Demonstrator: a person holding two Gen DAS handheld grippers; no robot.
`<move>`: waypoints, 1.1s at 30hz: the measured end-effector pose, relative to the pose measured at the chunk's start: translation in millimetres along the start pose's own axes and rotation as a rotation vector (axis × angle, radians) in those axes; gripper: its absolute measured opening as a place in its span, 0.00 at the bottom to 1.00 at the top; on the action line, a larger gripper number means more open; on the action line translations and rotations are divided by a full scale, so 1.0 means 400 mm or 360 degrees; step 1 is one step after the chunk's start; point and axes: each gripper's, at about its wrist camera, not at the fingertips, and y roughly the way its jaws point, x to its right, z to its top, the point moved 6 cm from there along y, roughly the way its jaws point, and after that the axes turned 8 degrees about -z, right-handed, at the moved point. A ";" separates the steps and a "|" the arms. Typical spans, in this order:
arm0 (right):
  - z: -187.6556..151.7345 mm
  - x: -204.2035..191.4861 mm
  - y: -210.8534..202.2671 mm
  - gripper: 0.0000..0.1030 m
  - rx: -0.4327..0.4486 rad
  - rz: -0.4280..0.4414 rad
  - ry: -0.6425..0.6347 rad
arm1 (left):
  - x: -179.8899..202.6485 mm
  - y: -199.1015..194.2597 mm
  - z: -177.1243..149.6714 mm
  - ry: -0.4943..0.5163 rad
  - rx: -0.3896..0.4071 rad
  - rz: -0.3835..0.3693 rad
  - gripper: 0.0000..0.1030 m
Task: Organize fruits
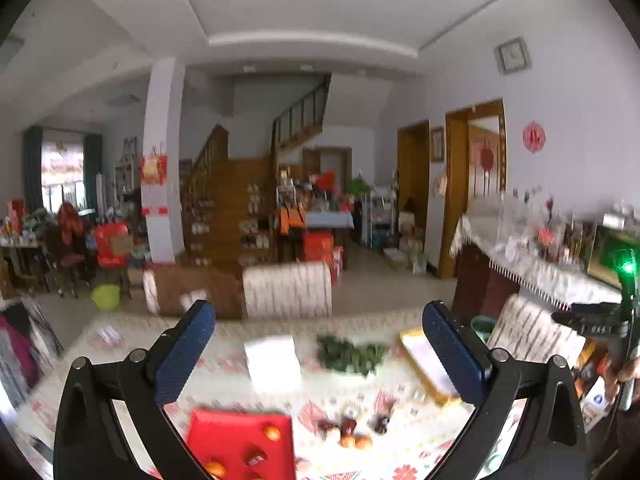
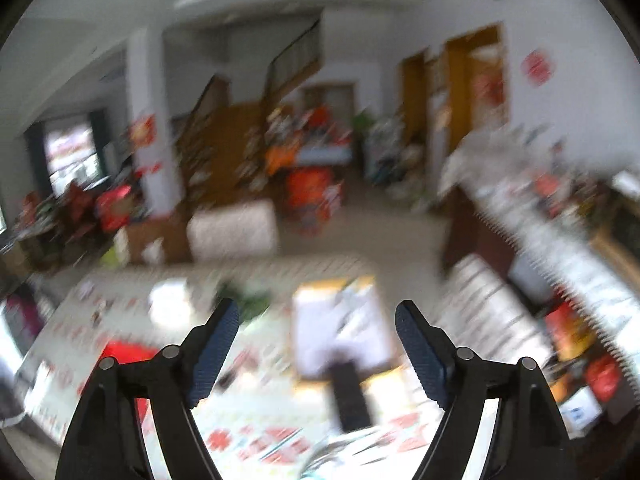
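Counter [image 1: 224, 364] w/ white cloth printed in red fills the lower half of both views; the room behind it is blurred, esp. in the right wrist view.

Left tongs [image 1: 319, 354] hang above the counter, jaws wide apart, nothing betw. them; blue pads [image 1: 185, 354] tilt outward. Right tongs [image 2: 318, 350] likewise spread wide & empty, over the counter's right part.

Red tray [image 1: 240, 434] sits at approx 7 o'clock in the left view, just inside the left finger; in the right view only a red blur at 8 o'clock, partly hidden by the finger. On the tray: one orange fruit [image 1: 272, 433] near its right edge at 3 o'clock of the tray; a dark red fruit [image 1: 254, 458] lower centre; another orange fruit [image 1: 216, 469] at the tray's 7 o'clock, cut by the frame edge.

Loose fruit cluster [image 1: 352, 430] lies on the cloth just right of the tray, apart from it; dark red pieces behind, two small orange ones in front; exact count unclear due to blur.

Further back: white box [image 1: 272, 364] at 12 o'clock of the tray; green leafy bunch [image 1: 352, 354] to its right; yellow-edged flat box [image 1: 428, 360] at 2 o'clock. Dark rectangular object [image 2: 350, 396] lies near the counter's front in the right view; too blurred to ID.
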 end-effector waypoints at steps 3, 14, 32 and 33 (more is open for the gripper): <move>-0.157 -0.147 0.193 0.74 -0.0158 0.0250 -0.0088 | -0.026 0.131 -0.188 -0.0038 -0.0078 0.0001 1.00; -0.505 -0.522 0.658 0.54 -0.0519 0.0530 -0.0414 | -0.170 0.477 -0.677 -0.0516 -0.0659 -0.0079 0.65; -0.560 -0.569 0.712 0.38 -0.0606 0.0564 -0.0510 | -0.084 0.583 -0.748 -0.0543 -0.0847 -0.0187 0.69; -0.562 -0.564 0.703 0.38 -0.0610 0.0561 -0.0518 | -0.078 0.589 -0.751 -0.0539 -0.0856 -0.0188 0.69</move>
